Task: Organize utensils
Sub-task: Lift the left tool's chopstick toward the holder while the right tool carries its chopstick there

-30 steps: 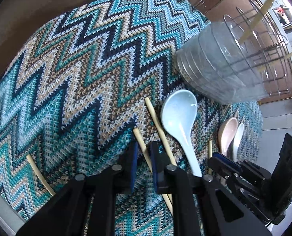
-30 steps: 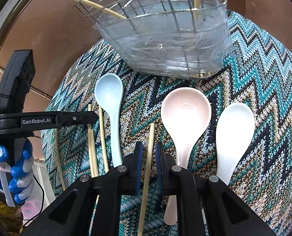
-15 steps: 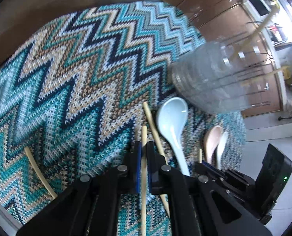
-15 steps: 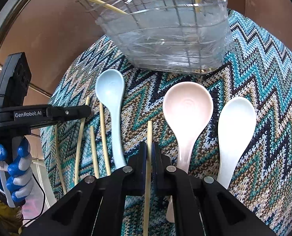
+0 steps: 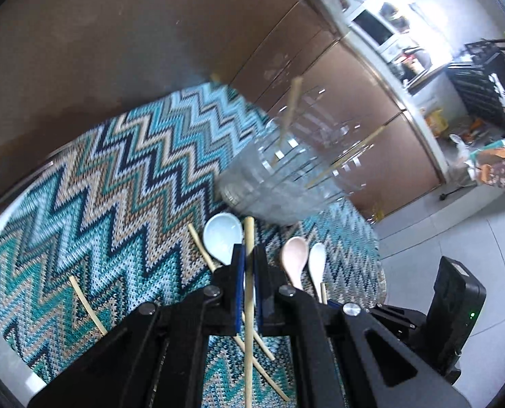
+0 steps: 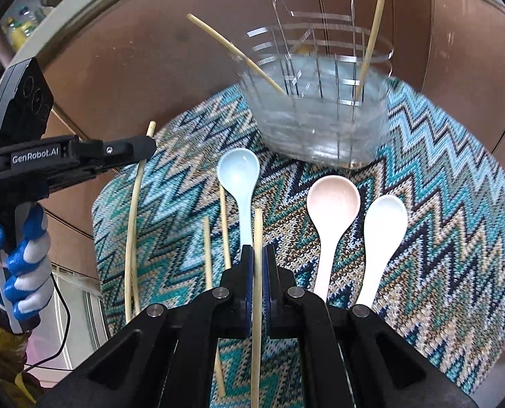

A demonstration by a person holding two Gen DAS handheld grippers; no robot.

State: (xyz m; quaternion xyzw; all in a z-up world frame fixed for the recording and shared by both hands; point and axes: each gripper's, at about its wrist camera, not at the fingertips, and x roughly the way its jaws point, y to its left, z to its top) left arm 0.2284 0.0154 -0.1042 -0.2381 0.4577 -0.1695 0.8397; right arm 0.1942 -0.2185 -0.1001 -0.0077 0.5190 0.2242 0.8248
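Zigzag knit cloth (image 6: 439,204) covers the desk, with the clear holder (image 6: 324,119) at upper centre of the right view and three spoons (image 6: 239,183) lying below it. Left claw (image 5: 249,272) and right claw (image 6: 258,265) are each clenched on one chopstick (image 6: 257,238). Best to tip each stick upright over the holder's slots, one claw at a time, so they don't cross.

Both tools, open around chopsticks a second ago, have closed: the left tool (image 5: 249,265) now clamps one chopstick (image 5: 249,238) and the right tool (image 6: 258,265) another chopstick (image 6: 258,234), each lifted off the zigzag mat (image 6: 439,204).
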